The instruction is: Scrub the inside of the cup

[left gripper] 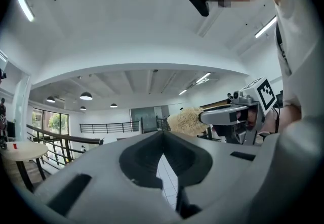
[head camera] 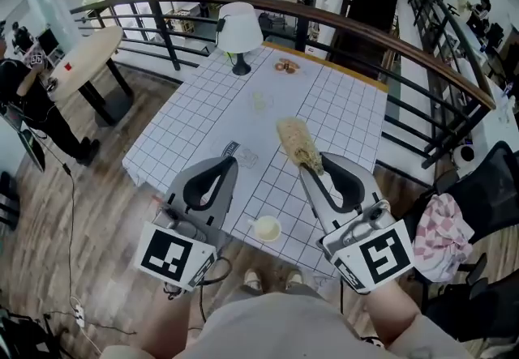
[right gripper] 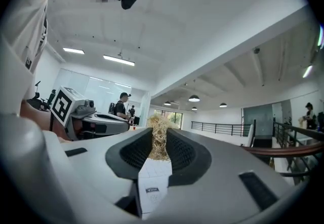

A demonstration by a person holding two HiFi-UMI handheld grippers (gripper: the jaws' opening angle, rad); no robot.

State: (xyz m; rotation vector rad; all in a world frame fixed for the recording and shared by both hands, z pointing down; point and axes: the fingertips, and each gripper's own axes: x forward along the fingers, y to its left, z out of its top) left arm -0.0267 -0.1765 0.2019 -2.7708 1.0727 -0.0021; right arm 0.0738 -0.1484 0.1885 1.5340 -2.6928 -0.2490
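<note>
My right gripper (head camera: 318, 163) is shut on a straw-coloured fibre scrubber (head camera: 298, 143), which sticks out forward above the table. In the right gripper view its jaws (right gripper: 158, 137) pinch the scrubber (right gripper: 159, 126), and a white labelled tag (right gripper: 152, 185) hangs below. My left gripper (head camera: 230, 158) is shut with nothing between its jaws; in its own view the tips (left gripper: 163, 136) meet. A clear glass cup (head camera: 246, 158) stands on the table just beside the left tip. A small cream cup (head camera: 267, 228) sits near the front edge between the two grippers.
The table carries a white gridded cloth (head camera: 203, 118). A white lamp (head camera: 239, 33) and a small snack item (head camera: 285, 66) stand at the far end, and another faint clear glass (head camera: 259, 100) at mid-table. A curved railing (head camera: 340, 25) runs behind. A checked cloth (head camera: 442, 236) lies on a chair at the right.
</note>
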